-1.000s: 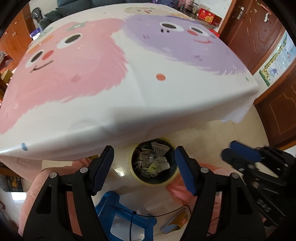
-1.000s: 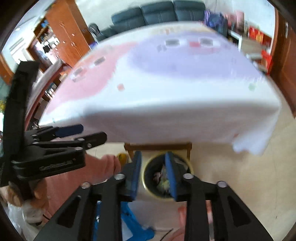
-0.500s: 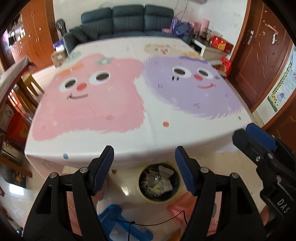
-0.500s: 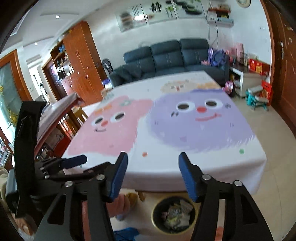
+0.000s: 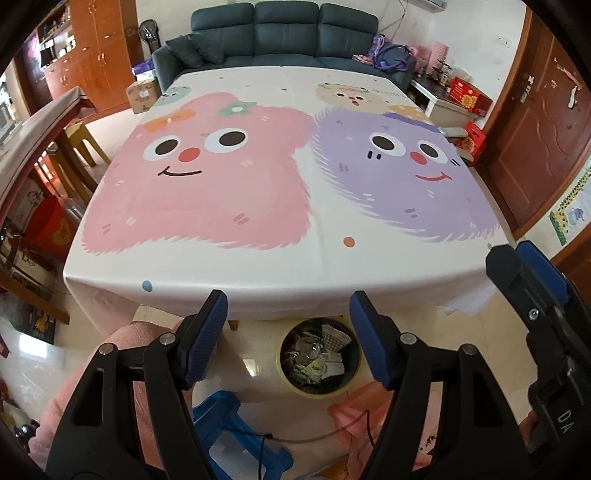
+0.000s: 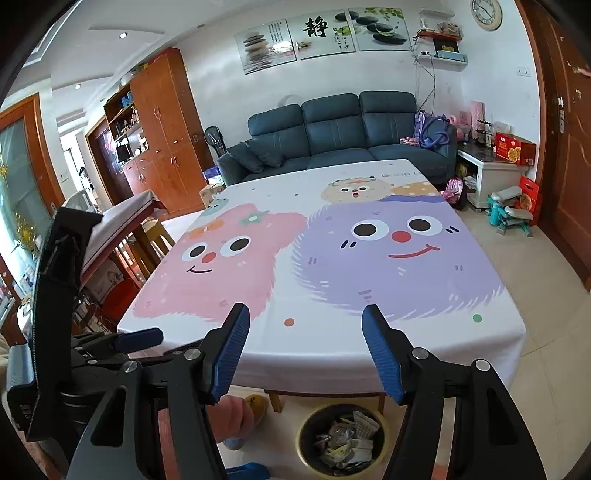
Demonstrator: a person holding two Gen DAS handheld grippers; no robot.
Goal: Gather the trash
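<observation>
The left gripper (image 5: pixel 288 332) was held with its jaws apart and nothing between them, tilted down over the near edge of the table (image 5: pixel 258 273). Beyond its fingertips lay the cartoon tablecloth (image 5: pixel 207 206), and no trash could be made out on it. Below and between the two blue pads (image 5: pixel 207 332), past the table edge, the trash bin (image 5: pixel 284 373) was seen on the floor, placed just under the overhang, probably so that items could be dropped straight down from the edge. It appeared well filled with crumpled wrappers and paper (image 5: pixel 334 338); the pieces could not be counted reliably, since they were small and overlapping in the fisheye view. One blue stool (image 5: pixel 218 417) stood nearer than the bin, to the left below the gripper.

The right gripper (image 6: pixel 304 350) was seen with its jaws opening and nothing between them. It was pointed less steeply, so more of the room lay ahead of it: one sofa (image 6: pixel 332 133) beyond the far end of the table, and three framed pictures (image 6: pixel 314 33) on the wall above. The same bin showed below its fingertips, slightly right of centre.

Counted: two grippers, each with two fingers; one table; one bin; two large faces printed on the cloth, one pink and one purple. With both grippers empty and the cloth bare, the collecting was judged finished or nearly so.
</observation>
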